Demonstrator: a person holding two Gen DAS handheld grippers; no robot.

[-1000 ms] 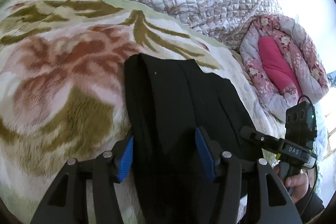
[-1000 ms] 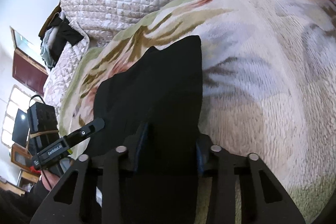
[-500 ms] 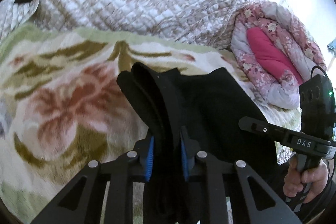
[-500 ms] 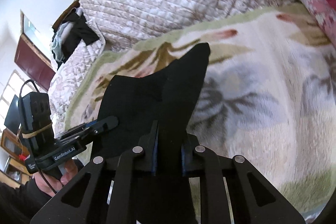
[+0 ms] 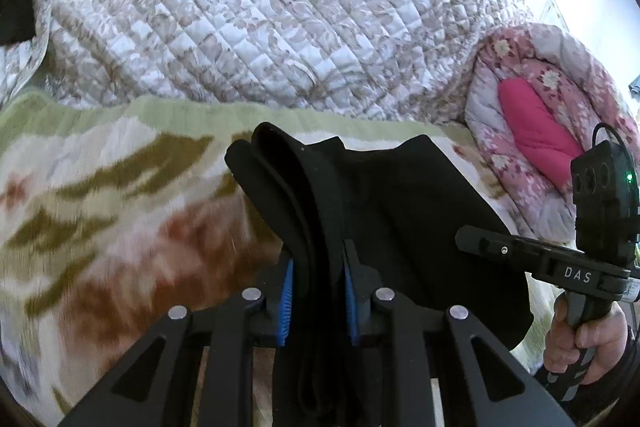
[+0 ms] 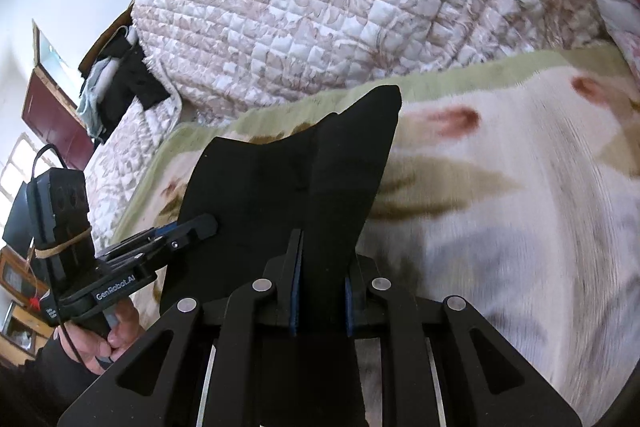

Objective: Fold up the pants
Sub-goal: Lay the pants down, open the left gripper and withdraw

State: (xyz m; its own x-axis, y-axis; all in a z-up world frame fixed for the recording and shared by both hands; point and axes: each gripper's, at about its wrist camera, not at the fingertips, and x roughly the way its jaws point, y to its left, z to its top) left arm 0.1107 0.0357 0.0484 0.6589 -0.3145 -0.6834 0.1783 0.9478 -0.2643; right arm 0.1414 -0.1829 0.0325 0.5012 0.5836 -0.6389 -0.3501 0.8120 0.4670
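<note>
The black pants hang lifted above the floral blanket, held by both grippers. My left gripper is shut on a thick folded edge of the pants, with blue pads on either side. My right gripper is shut on the other end of the pants. The right gripper also shows at the right of the left wrist view, and the left gripper at the left of the right wrist view. The cloth stretches between them.
A quilted beige bedspread is heaped at the back of the bed. A rolled pink floral quilt lies at the right. Dark clothes hang at the far left by a red door.
The left gripper closed on the pants edge a second ago. Both grippers have since lifted the pants off the blanket and carried them toward the quilted heap.
</note>
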